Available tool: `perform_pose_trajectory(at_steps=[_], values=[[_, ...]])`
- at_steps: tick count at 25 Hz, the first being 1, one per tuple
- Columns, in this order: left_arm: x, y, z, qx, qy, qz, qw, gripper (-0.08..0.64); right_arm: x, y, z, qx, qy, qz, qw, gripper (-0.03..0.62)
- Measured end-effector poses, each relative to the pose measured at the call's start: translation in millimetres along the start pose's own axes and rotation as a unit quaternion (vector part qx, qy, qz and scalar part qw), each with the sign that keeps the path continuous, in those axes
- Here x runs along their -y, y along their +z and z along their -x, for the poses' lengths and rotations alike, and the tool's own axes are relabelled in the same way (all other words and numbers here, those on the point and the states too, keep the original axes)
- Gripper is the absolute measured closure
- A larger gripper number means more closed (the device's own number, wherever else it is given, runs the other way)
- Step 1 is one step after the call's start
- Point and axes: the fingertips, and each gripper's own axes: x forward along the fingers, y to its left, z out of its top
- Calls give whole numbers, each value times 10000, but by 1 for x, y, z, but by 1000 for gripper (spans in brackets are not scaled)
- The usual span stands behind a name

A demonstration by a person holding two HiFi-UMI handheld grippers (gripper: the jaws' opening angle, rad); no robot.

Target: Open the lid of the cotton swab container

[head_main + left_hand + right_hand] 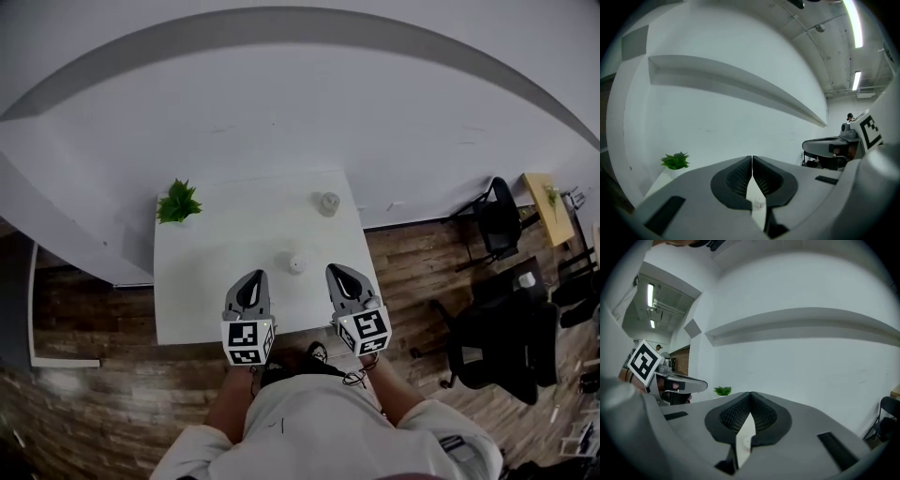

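- One white table (206,281) takes the mid floor, pushed up to the white wall (281,94). Only 3 small things on it, so lots of bare top to work over.
- The person (319,422) is at the near edge, forearms out, a tool in each hand. Prob. a 2-handed job: one steadies the body, the other takes the lid.
- The black office chairs (497,225) sit off right on the wood floor (422,272), well apart from the table and no part of this.
- The 2 tools, left gripper (251,277) & right gripper (337,274), are held side by side over the near edge. They point approx. level at the wall and touch nothing.
- Both tongs are pressed together, pads meeting, nothing pinched. Each gripper view shows only a sliver of tabletop under the shut pads.
- The green plant (178,202) is in the far left corner, out of the way; decoration by the look.
- The small white container (296,264) is prob. the cotton swab one. It sits mid-front on the table, btwn & just ahead of the 2 tips. Lid looks on, though it's too small to be sure. It peeks out under each tool's pads, so both seem lined up on it.
- A small pale jar (328,202) stands farther back, near the right edge. Could be the swab one instead; can't tell.
- Task not begun, I'd say: the tongs must spread before any grip.
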Motion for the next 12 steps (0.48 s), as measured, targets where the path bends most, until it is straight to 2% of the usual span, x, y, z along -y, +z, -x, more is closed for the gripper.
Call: perform_pose_trajectory(at_steps=[4, 7, 12], values=[[6, 28, 2, 317, 77, 53, 9995, 538, 16, 21, 6, 234, -34, 86, 9997, 595], [5, 30, -4, 324, 128, 135, 9993, 538, 24, 26, 3, 323, -47, 34, 9995, 595], [11, 37, -13, 340, 164, -100, 9992, 538, 41, 26, 3, 392, -77, -60, 9992, 595]])
